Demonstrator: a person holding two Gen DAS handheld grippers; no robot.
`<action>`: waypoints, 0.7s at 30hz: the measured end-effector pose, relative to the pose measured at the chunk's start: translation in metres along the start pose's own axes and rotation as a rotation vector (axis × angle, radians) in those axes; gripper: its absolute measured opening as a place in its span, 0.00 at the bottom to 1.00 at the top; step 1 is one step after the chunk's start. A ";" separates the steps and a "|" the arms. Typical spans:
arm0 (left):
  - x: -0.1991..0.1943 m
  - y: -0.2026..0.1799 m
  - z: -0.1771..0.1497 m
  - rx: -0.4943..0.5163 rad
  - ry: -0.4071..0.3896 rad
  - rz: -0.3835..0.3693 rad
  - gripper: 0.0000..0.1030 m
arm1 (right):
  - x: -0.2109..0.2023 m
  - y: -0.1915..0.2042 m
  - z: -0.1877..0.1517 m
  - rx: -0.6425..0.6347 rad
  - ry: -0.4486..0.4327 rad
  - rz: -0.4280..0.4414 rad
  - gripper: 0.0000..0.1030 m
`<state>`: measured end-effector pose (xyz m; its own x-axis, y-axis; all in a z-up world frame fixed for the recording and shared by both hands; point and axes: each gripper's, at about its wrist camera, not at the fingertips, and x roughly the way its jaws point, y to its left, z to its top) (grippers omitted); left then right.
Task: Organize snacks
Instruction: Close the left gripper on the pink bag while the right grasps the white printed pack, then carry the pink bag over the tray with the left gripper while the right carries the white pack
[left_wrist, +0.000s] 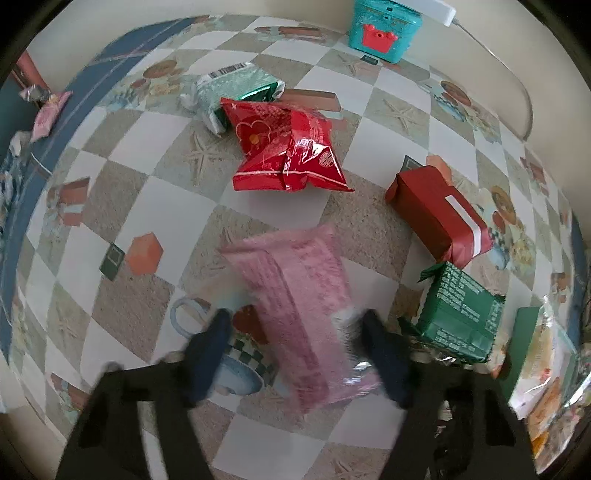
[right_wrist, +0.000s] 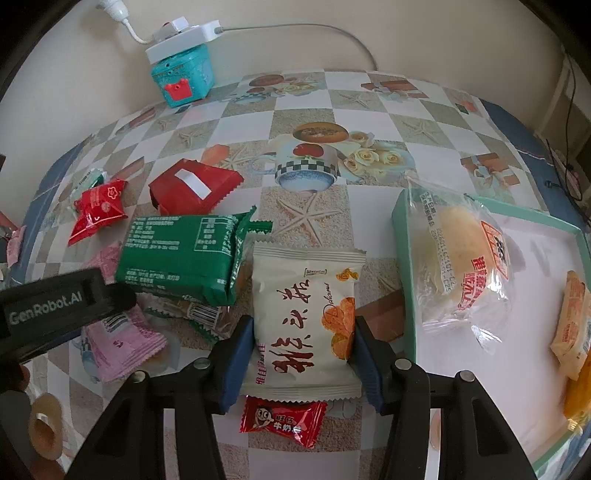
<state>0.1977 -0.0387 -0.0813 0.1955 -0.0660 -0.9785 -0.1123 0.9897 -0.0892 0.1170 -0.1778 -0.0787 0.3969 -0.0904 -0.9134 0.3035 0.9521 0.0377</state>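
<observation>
My left gripper (left_wrist: 295, 332) is open with its jaws on either side of a pink snack packet (left_wrist: 295, 306) lying on the table; the view is blurred and I cannot tell if the pads touch it. The pink packet also shows in the right wrist view (right_wrist: 122, 343) under the left gripper body (right_wrist: 55, 302). My right gripper (right_wrist: 304, 332) is shut on a white pastry packet (right_wrist: 306, 317) with orange print. A teal-rimmed tray (right_wrist: 402, 251) on the right holds a bread bun packet (right_wrist: 461, 262) and an orange snack packet (right_wrist: 570, 328).
On the checkered tablecloth lie a green packet (left_wrist: 458, 310) (right_wrist: 181, 254), a dark red packet (left_wrist: 439, 214) (right_wrist: 192, 184), a bright red bag (left_wrist: 288, 147) (right_wrist: 98, 206), a mint-green packet (left_wrist: 232, 92) and a small red candy (right_wrist: 282, 421). A teal box (right_wrist: 183, 75) stands by the wall.
</observation>
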 end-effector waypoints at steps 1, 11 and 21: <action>0.000 0.001 0.001 -0.006 0.002 -0.007 0.50 | 0.000 -0.001 0.000 0.004 0.002 0.004 0.53; -0.033 0.024 0.006 -0.036 -0.066 -0.049 0.43 | -0.025 -0.012 0.011 0.055 -0.039 0.044 0.53; -0.095 0.040 0.008 -0.050 -0.191 -0.108 0.43 | -0.095 -0.019 0.028 0.074 -0.187 0.054 0.53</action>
<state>0.1824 0.0083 0.0100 0.3897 -0.1408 -0.9101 -0.1279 0.9704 -0.2049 0.0979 -0.1958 0.0185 0.5664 -0.0993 -0.8181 0.3374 0.9336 0.1202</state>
